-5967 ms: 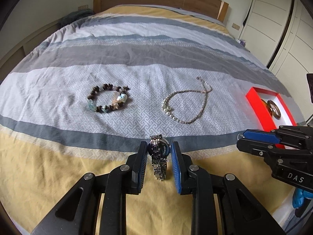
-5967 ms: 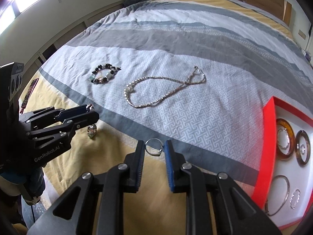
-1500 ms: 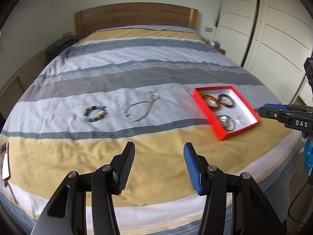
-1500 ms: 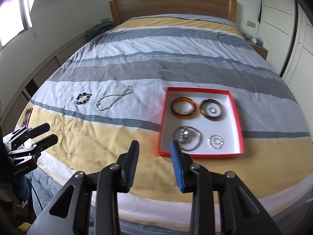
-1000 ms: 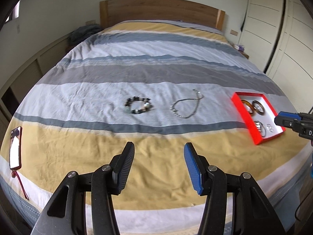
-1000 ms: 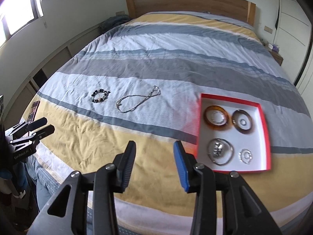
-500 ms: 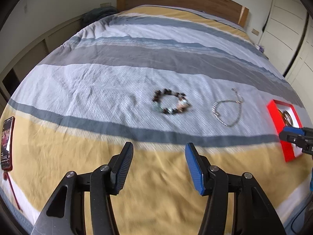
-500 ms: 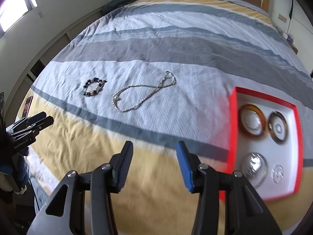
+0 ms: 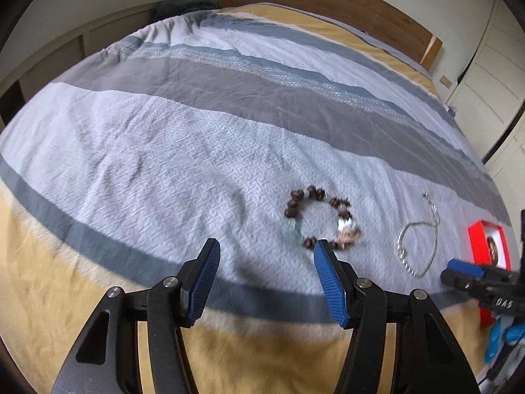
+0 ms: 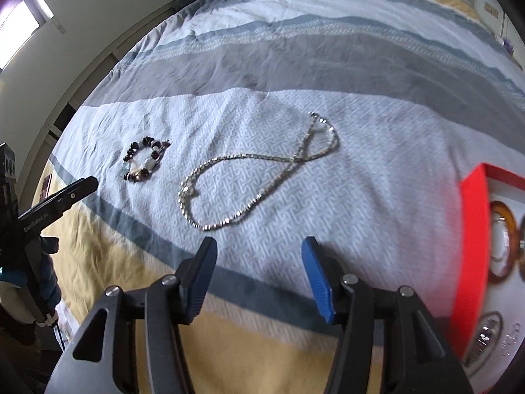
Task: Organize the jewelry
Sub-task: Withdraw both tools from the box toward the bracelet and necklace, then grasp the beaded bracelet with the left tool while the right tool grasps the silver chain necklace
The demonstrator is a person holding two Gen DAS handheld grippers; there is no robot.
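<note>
Both the left tongs [image 9: 264, 256] and right tongs [image 10: 256, 254] gape empty above the bed [image 9: 197, 124]; the beaded bracelet [image 9: 320, 221], just ahead of the left tongs, looks light and lumpy, while the chain necklace [image 10: 259, 177], ahead of the right, looks limp and slippery, best pinched where strands cross.

Soft daylight from a window [image 10: 23, 29] at the upper left of the right wrist view falls evenly across the striped bed [image 9: 203, 124]. Fisheye distortion bows the mattress and blackens the frame corners. Motion blur smears the beaded bracelet [image 9: 320, 218] and the red tray [image 10: 472, 246] at right. Faint shadows pool beneath both sets of tongs.
</note>
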